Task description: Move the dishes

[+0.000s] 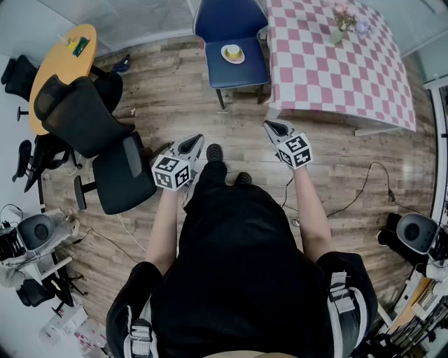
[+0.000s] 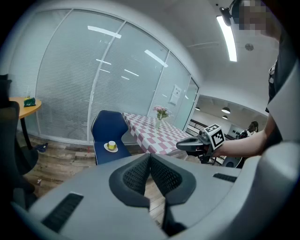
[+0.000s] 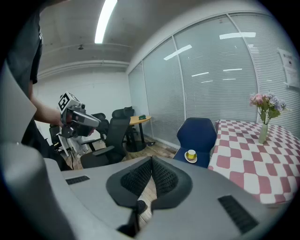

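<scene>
A yellow cup on a white saucer (image 1: 233,52) sits on the seat of a blue chair (image 1: 231,38) far ahead of me; the cup and saucer (image 2: 111,146) show small in the left gripper view, and the same cup and saucer (image 3: 190,155) in the right gripper view. My left gripper (image 1: 193,145) is held at waist height, jaws pressed together and empty. My right gripper (image 1: 274,129) is level with it, also shut and empty, close to the corner of the checkered table (image 1: 336,59). Both grippers are well short of the chair.
The pink-and-white checkered table carries a vase of flowers (image 1: 344,21). A black office chair (image 1: 105,150) stands at my left, with a round wooden table (image 1: 59,59) behind it. Cables and gear (image 1: 413,234) lie on the wood floor at right. Glass walls run behind.
</scene>
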A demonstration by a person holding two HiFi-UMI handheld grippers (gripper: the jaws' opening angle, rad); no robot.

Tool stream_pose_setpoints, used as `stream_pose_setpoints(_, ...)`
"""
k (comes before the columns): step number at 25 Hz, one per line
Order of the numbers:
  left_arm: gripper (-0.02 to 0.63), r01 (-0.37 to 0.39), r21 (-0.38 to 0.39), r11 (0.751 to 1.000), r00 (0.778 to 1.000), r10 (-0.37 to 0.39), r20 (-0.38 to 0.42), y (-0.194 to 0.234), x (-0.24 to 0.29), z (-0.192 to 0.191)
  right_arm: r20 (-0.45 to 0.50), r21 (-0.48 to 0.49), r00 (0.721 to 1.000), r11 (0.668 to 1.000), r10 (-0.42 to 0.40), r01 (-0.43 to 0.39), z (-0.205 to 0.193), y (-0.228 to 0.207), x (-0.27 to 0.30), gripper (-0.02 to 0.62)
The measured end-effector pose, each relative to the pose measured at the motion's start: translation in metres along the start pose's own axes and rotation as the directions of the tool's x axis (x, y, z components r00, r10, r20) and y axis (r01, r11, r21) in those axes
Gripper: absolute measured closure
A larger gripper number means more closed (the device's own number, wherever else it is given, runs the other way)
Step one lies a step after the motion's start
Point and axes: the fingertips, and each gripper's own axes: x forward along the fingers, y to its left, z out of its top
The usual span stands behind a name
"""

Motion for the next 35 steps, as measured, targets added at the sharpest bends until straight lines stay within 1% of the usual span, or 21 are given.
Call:
stream_pose_setpoints(4,0.584,0.005,-0.007,1.000,1.000,-0.005,-0.003,0.016,0.004,0.000,-0.001,0.013,1.000,1.000,0.007,-0.007,0.001,0.002,0.016,0.581)
stream_pose_setpoints(10,0.584,0.038,-0.005,0.999,0.999,-0.038,-0.009,0.049,0.021,0.016,-0.020,0.023,1.000,1.000,0.003,-0.003,0.015,-0.004,0.050,0.581)
stream_pose_setpoints(15,0.584,0.063,0.007,0.998,0.998,-0.063,-0.016,0.094,0.038,0.039,-0.025,0.055,0.999,0.998,-0.027,0.028,0.034,-0.017,0.089,0.580)
stream_pose_setpoints(18,0.584,0.072,0.008,0.997,0.997,-0.072,-0.016,0.126,0.048,0.055,-0.034,0.056,0.999,0.998,-0.039,0.041,0.048,-0.023,0.115,0.580)
stream_pose_setpoints(24,0.584,0.117,0.022,0.993,0.993,-0.117,-0.034,0.182,0.070,0.086,-0.053,0.073,0.996,0.995,-0.071,0.074,0.070,-0.041,0.161,0.580)
stream_pose_setpoints(27,0.584,0.146,0.030,0.989,0.988,-0.144,-0.053,0.204,0.084,0.096,-0.058,0.100,0.993,0.989,-0.100,0.105,0.077,-0.052,0.178,0.580)
stream_pose_setpoints(32,0.584,0.185,0.042,0.982,0.980,-0.181,-0.078,0.237,0.096,0.108,-0.033,0.209,0.994,0.972,-0.106,0.110,0.091,-0.058,0.207,0.580)
stream_pose_setpoints(35,0.584,0.196,0.048,0.979,0.978,-0.191,-0.086,0.250,0.101,0.112,-0.059,0.200,0.991,0.971,-0.120,0.130,0.088,-0.059,0.220,0.580)
